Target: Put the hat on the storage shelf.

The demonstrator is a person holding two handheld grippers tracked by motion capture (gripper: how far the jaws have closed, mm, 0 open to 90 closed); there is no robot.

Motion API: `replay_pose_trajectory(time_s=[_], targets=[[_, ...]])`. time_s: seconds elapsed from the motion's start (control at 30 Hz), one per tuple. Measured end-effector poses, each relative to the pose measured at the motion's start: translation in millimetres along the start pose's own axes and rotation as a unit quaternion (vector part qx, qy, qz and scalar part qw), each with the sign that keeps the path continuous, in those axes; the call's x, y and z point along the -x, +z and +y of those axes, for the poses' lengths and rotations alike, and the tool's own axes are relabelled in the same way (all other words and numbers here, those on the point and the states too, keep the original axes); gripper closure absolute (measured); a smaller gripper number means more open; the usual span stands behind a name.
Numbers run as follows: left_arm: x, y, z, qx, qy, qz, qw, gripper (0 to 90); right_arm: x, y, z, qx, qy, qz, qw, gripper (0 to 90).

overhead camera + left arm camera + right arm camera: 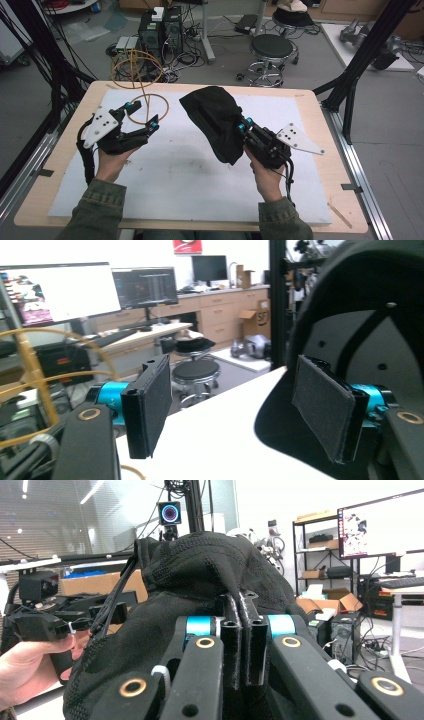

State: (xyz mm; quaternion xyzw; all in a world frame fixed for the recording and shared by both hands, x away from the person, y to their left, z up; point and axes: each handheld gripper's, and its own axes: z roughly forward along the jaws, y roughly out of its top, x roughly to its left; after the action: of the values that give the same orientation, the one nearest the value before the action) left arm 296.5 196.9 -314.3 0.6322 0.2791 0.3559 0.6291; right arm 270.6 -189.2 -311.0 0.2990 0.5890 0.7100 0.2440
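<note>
The black cap [216,122] hangs off the surface [200,175], pinched in the right gripper [243,125], whose jaws are clamped tight on its fabric, so its hollow faces the left gripper [142,116]. That gripper's jaws stand wide, holding nothing, the cap just beside one jaw. No legible writing shows.

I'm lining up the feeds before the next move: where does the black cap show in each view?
High view: the black cap hangs mid-table, pinched by the right gripper.
Left gripper view: its underside and brim fill the right side, behind the right-hand pad.
Right gripper view: its fabric bulges in the centre, above the shut jaws.
Shared landmark: the white table mat.
</note>
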Motion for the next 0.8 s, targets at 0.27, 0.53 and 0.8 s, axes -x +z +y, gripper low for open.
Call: replay_pose_trajectory(time_s=[0.27, 0.53, 0.8], targets=[[-16.9, -20.5, -14.6, -0.006, -0.015, 0.041, 0.9990, 30.0, 0.6, -1.0, 0.8, 0.004, 0.002, -0.012, 0.9999, 88.7], [-33.0, -46.4, -40.3, -0.020, -0.037, 0.084, 0.9956, 29.0, 0.3, 2.8, 4.6, 0.006, -0.005, -0.025, 0.9997, 88.7], [-45.3, -69.2, -65.0, -0.026, -0.057, 0.122, 0.9905, 28.7, -2.3, 23.4, 17.8, 0.005, -0.034, -0.047, 0.9983, 88.7]])
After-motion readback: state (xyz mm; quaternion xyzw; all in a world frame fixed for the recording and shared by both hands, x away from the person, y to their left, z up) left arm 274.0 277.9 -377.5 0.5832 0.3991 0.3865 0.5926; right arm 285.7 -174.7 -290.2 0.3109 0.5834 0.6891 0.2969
